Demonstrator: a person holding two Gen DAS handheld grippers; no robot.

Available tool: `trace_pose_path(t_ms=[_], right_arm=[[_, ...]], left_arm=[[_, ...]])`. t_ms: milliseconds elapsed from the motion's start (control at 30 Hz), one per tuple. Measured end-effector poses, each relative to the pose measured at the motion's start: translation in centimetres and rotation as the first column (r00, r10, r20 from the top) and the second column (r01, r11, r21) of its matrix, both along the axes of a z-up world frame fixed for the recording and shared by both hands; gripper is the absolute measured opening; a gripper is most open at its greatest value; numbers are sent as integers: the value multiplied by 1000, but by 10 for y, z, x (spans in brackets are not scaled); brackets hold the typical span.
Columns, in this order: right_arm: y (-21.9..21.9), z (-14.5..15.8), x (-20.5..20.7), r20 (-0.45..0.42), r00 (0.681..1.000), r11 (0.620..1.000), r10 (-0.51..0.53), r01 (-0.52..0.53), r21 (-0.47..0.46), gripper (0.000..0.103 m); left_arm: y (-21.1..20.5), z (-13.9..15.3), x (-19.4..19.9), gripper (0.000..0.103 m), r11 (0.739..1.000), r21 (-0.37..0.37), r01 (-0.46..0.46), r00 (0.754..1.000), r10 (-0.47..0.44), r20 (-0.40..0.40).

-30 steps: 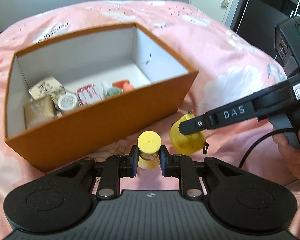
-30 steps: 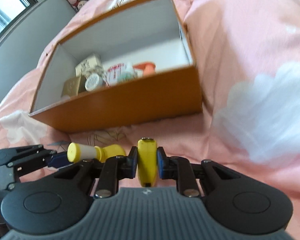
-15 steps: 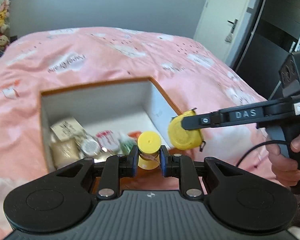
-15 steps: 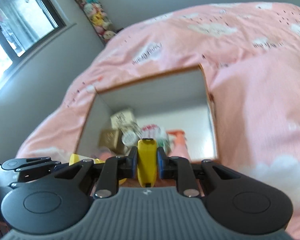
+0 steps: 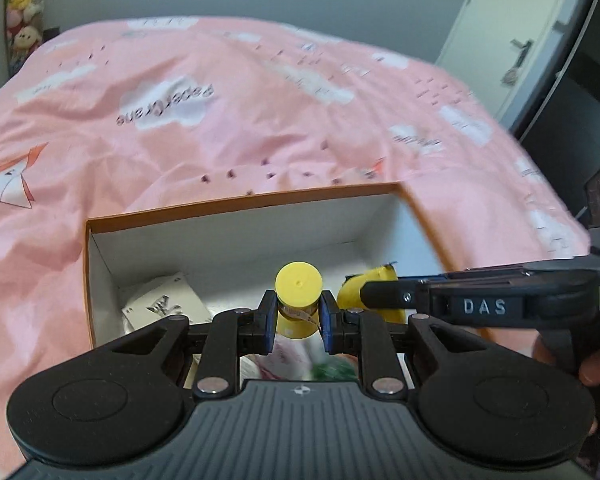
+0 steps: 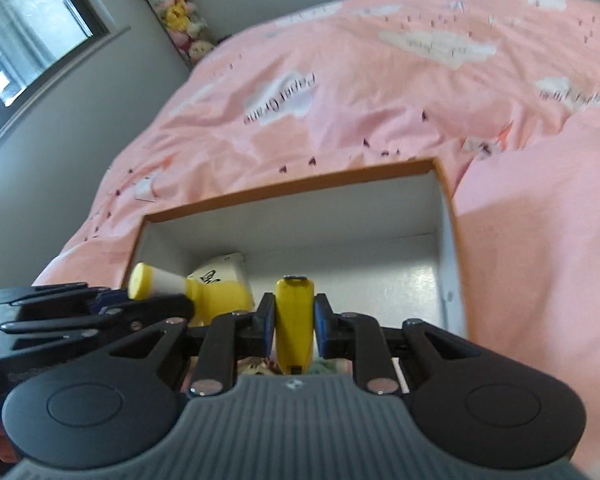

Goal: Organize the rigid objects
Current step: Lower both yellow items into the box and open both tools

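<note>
Overhead, yellow bottle (image 5: 298, 304) inside left gripper (image 5: 298, 322), above orange box (image 5: 236, 205).

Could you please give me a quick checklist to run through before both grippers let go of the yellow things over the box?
1. Left gripper clamped on the yellow bottle: ok.
2. Right gripper clamped on the flat yellow item: ok.
3. Both items inside the rim of the orange box: ok, judging by both views.
4. Bare floor on the box's right side for a landing: ok.
5. Height above the box floor: cannot tell.
6. Grippers apart from each other: cannot tell; they are close.
</note>
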State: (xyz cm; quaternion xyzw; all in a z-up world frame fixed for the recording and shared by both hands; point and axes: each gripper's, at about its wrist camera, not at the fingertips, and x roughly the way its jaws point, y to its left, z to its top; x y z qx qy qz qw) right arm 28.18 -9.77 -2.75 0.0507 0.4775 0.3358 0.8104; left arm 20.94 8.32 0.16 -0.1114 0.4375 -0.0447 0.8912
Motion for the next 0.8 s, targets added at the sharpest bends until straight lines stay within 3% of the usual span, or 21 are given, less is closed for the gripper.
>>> trace_pose_path(t_ms=[133, 367, 800], right_arm=[[26, -24, 21, -36, 999, 999, -1, 0, -48, 19], [49, -50, 49, -86, 996, 997, -17, 10, -73, 19], [61, -74, 63, -143, 990, 998, -17, 8, -62, 19]], left_arm=[[8, -25, 23, 24, 999, 39, -28, 997, 30, -68], [7, -44, 42, 24, 996, 85, -19, 993, 29, -116], [0, -56, 51, 24, 995, 101, -15, 991, 29, -134]])
